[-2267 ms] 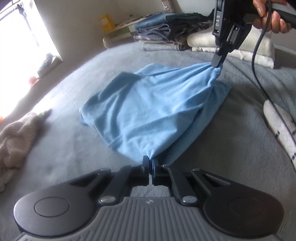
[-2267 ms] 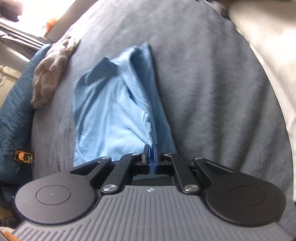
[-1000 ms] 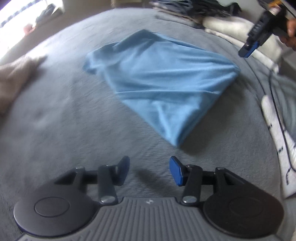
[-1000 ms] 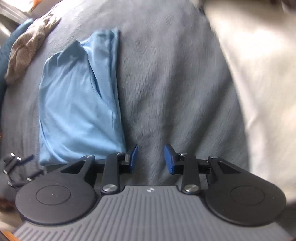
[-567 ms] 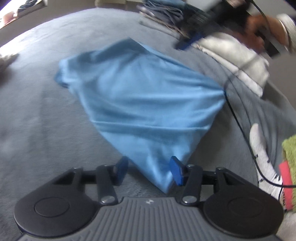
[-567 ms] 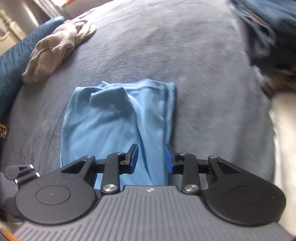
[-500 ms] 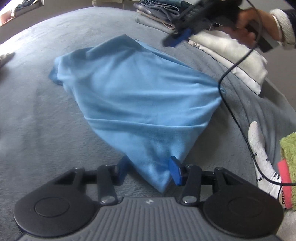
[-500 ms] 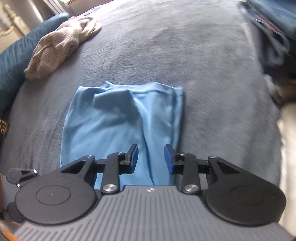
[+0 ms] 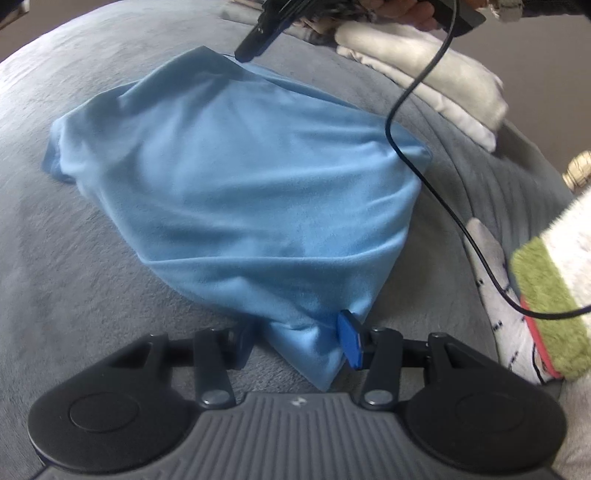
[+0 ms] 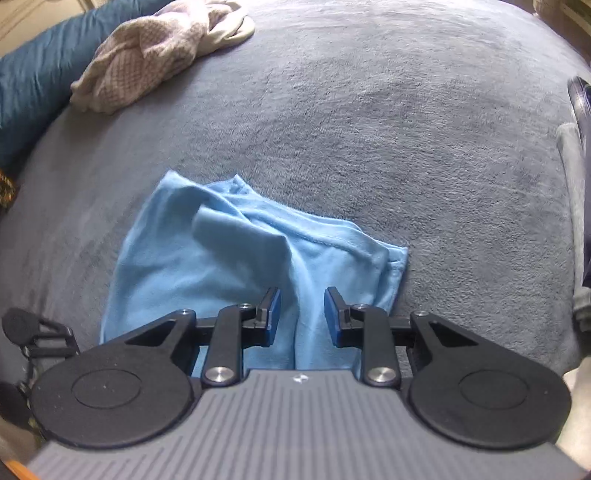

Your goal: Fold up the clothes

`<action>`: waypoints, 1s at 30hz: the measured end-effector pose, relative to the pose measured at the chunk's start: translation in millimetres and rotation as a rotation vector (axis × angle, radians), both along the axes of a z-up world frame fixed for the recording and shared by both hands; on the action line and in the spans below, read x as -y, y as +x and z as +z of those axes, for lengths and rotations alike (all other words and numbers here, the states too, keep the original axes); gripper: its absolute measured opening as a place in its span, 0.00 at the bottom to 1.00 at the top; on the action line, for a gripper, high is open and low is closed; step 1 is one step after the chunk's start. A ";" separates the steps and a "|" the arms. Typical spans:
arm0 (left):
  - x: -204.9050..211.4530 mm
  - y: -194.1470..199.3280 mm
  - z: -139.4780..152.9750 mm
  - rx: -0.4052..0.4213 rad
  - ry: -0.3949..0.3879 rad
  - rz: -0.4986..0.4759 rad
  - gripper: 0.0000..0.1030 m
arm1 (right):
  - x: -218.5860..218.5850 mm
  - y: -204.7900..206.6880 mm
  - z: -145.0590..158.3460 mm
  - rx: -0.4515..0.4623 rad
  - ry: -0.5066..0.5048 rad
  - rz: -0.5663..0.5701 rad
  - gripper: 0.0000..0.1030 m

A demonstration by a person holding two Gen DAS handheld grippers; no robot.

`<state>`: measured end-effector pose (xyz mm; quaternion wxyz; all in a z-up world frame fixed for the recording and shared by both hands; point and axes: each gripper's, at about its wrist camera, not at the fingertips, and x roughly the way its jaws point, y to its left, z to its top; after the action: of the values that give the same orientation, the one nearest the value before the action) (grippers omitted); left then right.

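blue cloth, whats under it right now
The blue cloth lies on the grey blanket, which shows all around it. Whatever is directly beneath its folded layers is covered and cannot be seen.

Left gripper [image 9: 297,341]: black linkage arms, round black discs either side, ribbed grey body with a small white mark.
Fingertips [image 9: 351,339]: blue pads on black fingers.
Screws [image 9: 217,397]: round silver pivot heads.
Right gripper [image 10: 302,317]: same black-and-grey build, blue pads.
Cable [image 9: 424,155]: thin, black, trailing from the right gripper's handle.
Sleeve [image 9: 554,5]: dark with a pale cuff.
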<state>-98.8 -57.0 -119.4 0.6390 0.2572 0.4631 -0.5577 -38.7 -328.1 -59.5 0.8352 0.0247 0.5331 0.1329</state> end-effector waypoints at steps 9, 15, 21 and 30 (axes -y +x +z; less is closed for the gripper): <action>-2.2 0.8 0.1 -0.004 -0.002 -0.029 0.46 | 2.1 -23.9 14.9 0.212 0.108 -0.089 0.26; -24.1 -12.7 -6.0 0.041 -0.119 0.017 0.47 | -5.3 -1.3 -13.9 0.227 0.120 -0.070 0.26; -27.7 -10.0 -4.2 0.045 -0.141 -0.017 0.47 | 1.8 -0.9 -19.0 0.248 0.233 -0.105 0.01; -30.5 -7.0 -4.8 0.039 -0.162 -0.025 0.48 | -21.4 -23.7 -15.3 0.306 0.164 0.062 0.02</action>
<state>-105.7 -26.5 -124.1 0.6596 0.2211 0.4007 -0.5963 -62.4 -306.7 -74.8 0.8972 0.0559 0.3875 0.2041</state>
